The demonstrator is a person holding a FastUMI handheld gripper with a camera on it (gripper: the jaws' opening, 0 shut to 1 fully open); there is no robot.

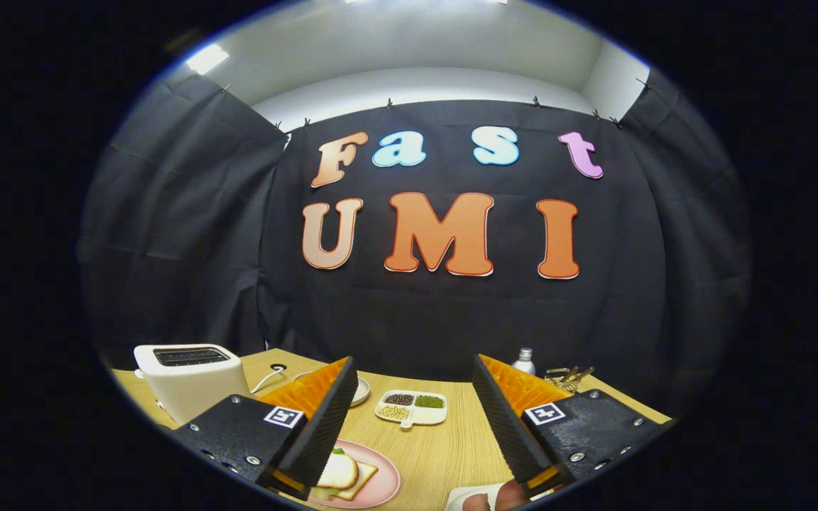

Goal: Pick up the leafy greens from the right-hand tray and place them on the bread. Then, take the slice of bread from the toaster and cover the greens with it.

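black cloth walls (189,234), wooden table (444,447), ceiling light (206,58)

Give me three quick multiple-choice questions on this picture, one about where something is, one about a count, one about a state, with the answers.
1. Where is the divided dish?
A. beyond the fingers on the table
B. on the toaster
C. on the pink plate

2. How many compartments of the dish hold grains?
A. one
B. three
C. six

3. How is the gripper?
A. shut on bread
B. open, holding nothing
C. shut on a bottle

Answers: 1 A, it sits past the fingertips. 2 B, dark, green and pale fillings show. 3 B, bare table shows between the fingers.
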